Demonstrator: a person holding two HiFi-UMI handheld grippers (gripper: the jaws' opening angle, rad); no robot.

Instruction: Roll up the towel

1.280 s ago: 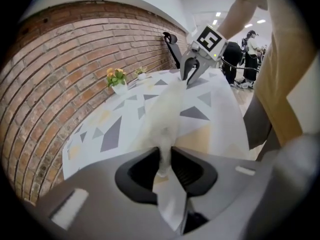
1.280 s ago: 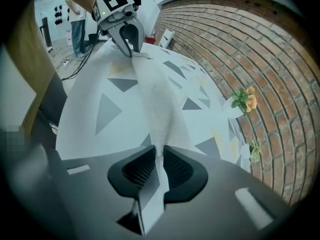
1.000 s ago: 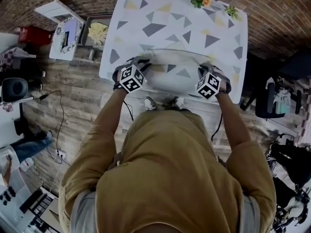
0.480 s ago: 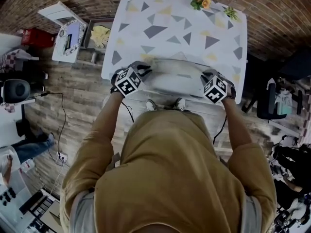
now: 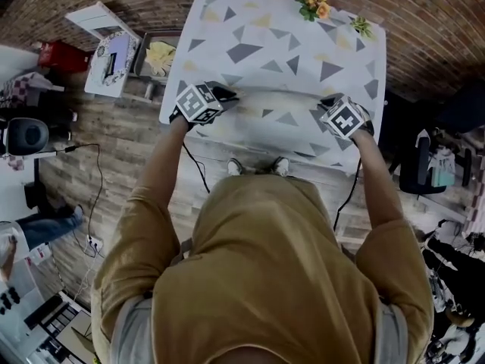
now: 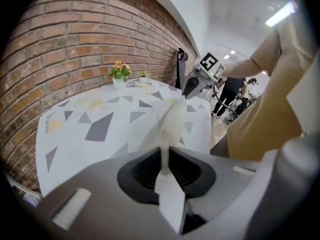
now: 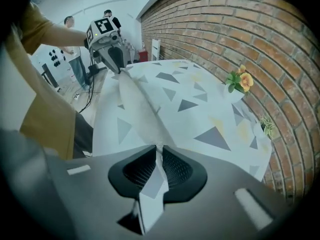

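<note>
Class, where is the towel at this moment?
In the head view, the towel spans the near edge of the table, its ends pinched by the left gripper and the right gripper.

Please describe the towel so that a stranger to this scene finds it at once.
By the brick wall stands a table covered in a white cloth with grey triangles. Across its near half, the towel is stretched between the left gripper and the right gripper. Unlike the flat, similarly patterned cloth, it is a raised fold.
</note>
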